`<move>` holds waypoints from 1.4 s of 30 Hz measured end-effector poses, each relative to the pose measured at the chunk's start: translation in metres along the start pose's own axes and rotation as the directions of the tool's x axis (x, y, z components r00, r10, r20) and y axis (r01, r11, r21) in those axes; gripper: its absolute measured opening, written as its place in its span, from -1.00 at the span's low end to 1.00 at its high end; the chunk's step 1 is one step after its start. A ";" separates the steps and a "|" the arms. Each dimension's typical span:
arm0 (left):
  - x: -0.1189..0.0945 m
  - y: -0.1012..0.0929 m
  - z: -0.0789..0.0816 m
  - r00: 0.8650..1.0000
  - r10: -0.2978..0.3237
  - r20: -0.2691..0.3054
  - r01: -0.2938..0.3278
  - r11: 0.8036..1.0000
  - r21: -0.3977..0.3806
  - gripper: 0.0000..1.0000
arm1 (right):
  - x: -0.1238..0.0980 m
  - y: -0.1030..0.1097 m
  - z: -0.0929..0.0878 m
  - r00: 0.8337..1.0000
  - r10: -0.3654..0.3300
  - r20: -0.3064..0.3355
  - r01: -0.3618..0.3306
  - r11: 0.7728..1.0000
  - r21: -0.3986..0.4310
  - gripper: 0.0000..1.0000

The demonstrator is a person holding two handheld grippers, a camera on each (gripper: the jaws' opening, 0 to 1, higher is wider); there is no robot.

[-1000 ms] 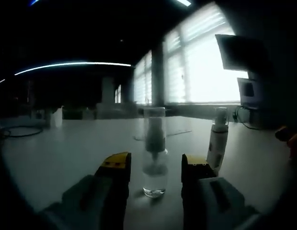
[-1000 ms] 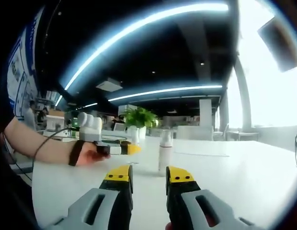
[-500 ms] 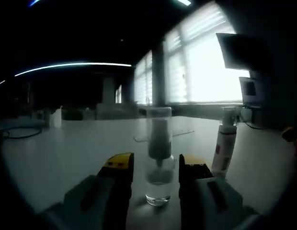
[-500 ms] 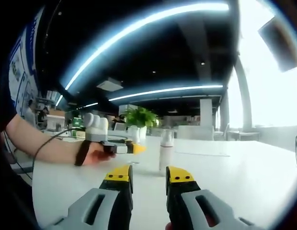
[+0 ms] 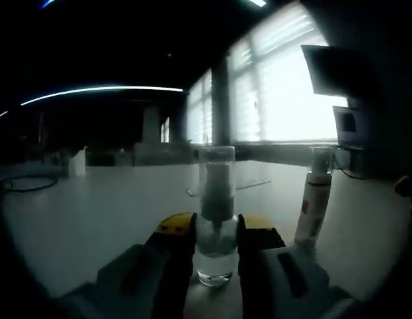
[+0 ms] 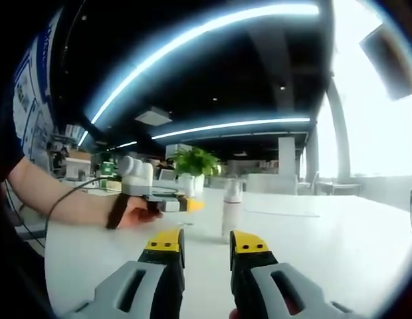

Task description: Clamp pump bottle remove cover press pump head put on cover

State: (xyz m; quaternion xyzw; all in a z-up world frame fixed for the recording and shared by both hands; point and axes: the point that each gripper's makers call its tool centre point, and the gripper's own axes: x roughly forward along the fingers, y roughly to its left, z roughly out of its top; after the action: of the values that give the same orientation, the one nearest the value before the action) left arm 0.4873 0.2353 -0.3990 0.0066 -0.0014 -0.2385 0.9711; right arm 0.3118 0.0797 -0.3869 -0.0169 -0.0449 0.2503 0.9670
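We see the left gripper [image 5: 216, 234] with its 2 yellow-tipped jaws drawn in against the lower body of the clear pump bottle [image 5: 216, 226], which stands upright on the white table [image 5: 93, 212]; we judge the clamp step reached or all but reached. The transparent cover [image 5: 217, 174] sits over the pump head, so removal, pressing and re-covering are all left to do. A second, white bottle [image 5: 313, 199] stands apart to the right of the clamped 1. In the right gripper view, the right gripper [image 6: 207, 247] hangs above the table with its jaws apart and nothing between them, aimed toward the white bottle [image 6: 230, 210], while the person's hand [image 6: 129, 212] holds the left gripper [image 6: 171, 205] beside it. We judge the task about 1 step in 4 along.
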 end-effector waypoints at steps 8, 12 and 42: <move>0.003 0.001 0.000 1.000 -0.018 0.005 0.018 1.000 -0.015 -0.69 | 0.001 0.001 -0.003 1.000 0.005 -0.012 -0.005 1.000 0.000 -0.58; -0.002 -0.001 0.001 0.999 -0.044 0.012 0.044 0.999 -0.004 -0.69 | 0.001 0.001 -0.003 1.000 0.005 -0.013 -0.005 1.000 0.000 -0.58; -0.053 -0.025 0.027 0.980 -0.191 0.059 0.192 0.981 -0.021 -0.69 | 0.001 0.001 -0.004 1.000 0.008 -0.020 -0.008 1.000 0.003 -0.58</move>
State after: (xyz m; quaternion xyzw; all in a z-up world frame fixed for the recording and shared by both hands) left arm 0.4289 0.2374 -0.3723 -0.0128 -0.0250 -0.3310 0.9432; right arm 0.3128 0.0813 -0.3908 -0.0183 -0.0348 0.2539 0.9664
